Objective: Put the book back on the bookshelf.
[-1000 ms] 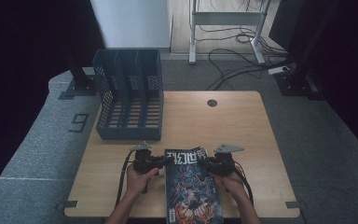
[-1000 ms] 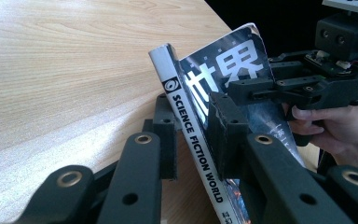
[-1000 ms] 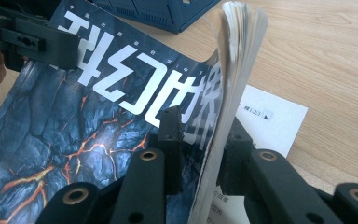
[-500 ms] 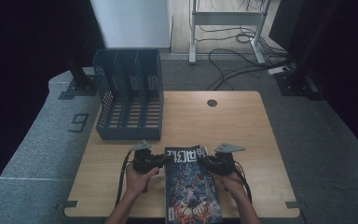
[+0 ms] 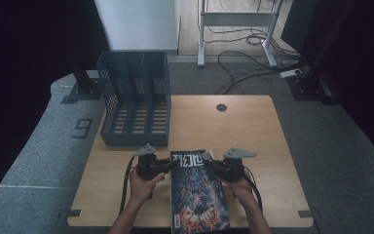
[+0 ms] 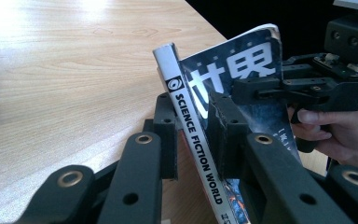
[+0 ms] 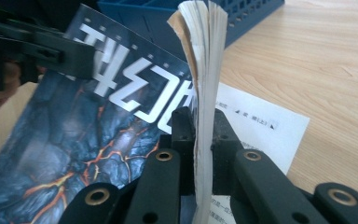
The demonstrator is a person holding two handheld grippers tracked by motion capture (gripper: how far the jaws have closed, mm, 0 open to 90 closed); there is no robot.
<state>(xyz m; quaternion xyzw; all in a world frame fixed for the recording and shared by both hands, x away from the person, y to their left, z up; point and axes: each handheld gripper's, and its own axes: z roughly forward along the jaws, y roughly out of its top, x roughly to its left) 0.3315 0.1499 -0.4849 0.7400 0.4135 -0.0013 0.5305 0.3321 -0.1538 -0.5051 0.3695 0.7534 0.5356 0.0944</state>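
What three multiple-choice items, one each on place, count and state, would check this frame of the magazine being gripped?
1. The file rack stands at the table's:
A. far left
B. near right
C. centre

2. Its compartments number:
A. one
B. three
C. six

3. The magazine is:
A. lying untouched
B. inside the rack
C. clamped at both side edges

A: the high view shows it far left.
B: two dividers make three.
C: the left gripper pinches the spine, and the right gripper, whose jaws have just been closing, pinches the page edge.
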